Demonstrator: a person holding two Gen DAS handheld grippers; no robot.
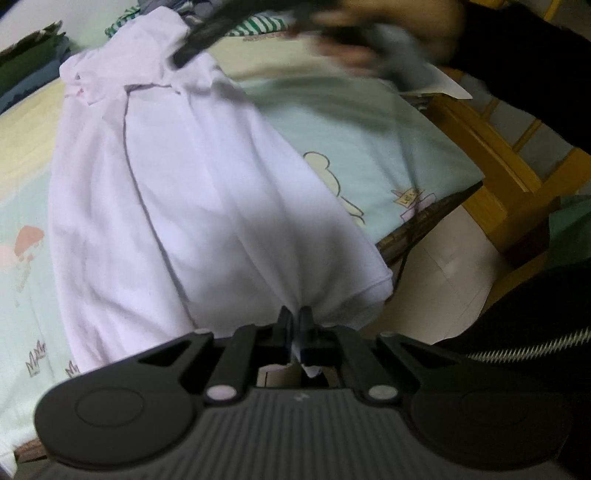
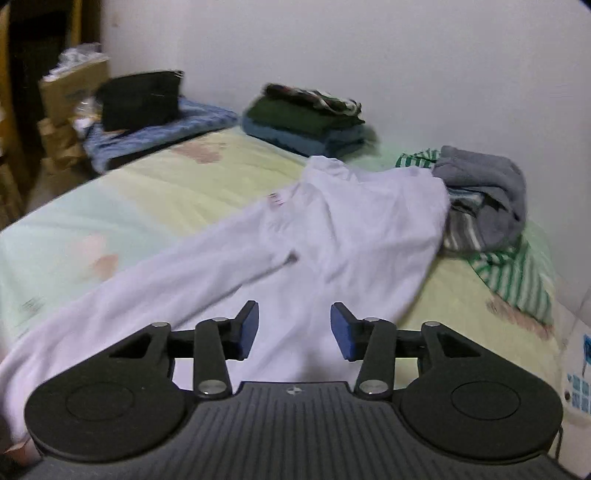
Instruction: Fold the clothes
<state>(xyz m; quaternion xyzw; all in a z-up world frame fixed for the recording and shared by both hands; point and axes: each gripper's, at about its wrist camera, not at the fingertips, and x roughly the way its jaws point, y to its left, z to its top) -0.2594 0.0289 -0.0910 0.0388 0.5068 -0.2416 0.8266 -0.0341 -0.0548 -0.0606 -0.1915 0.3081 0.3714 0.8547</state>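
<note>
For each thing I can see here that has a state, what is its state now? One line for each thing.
left hand-held gripper: shut on the white garment's edge.
right hand-held gripper: open, holds nothing, above the white garment.
white garment: unfolded, spread on the bed.
stack of dark clothes: folded, by the wall.
grey and striped clothes: unfolded heap.

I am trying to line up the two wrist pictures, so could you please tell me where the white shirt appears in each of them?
Left wrist: the white shirt fills the centre, running from top left down to the left gripper, which pinches its hem.
Right wrist: the white shirt lies across the bed from lower left to upper right, under the open right gripper.
Shared landmark: the green striped garment beside the shirt's far end.
</note>
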